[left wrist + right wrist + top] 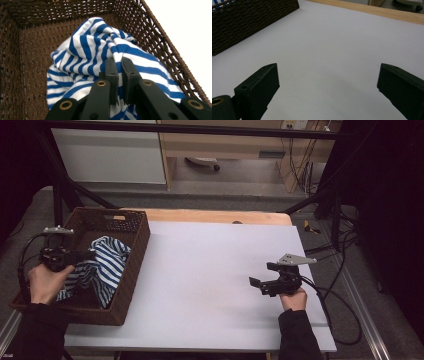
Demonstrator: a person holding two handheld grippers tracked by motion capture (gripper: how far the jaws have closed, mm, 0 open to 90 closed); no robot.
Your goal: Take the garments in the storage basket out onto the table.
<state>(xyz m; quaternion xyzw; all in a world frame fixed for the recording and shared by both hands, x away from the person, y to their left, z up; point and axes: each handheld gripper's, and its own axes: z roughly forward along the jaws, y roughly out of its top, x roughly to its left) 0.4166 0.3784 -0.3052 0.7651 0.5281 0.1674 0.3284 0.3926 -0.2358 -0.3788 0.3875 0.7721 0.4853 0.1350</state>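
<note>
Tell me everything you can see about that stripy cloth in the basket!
The stripy cloth is soft-looking fabric with blue and white stripes, crumpled into a bunched heap. It sits inside the brown woven basket at the left side of the table. One fold is pulled up where the left gripper pinches it, jaws nearly closed on a ridge of fabric. Its lower part rests on the basket floor, close to one wall.

We found the wicker basket (131, 270) on the left end of the table (210, 270), with the striped cloth (102, 265) bunched inside it. The left hand-held gripper (85, 255) sat over the basket, pinching the cloth. The right hand-held gripper (257, 284) hung over the table's right side, well apart from the basket.
</note>
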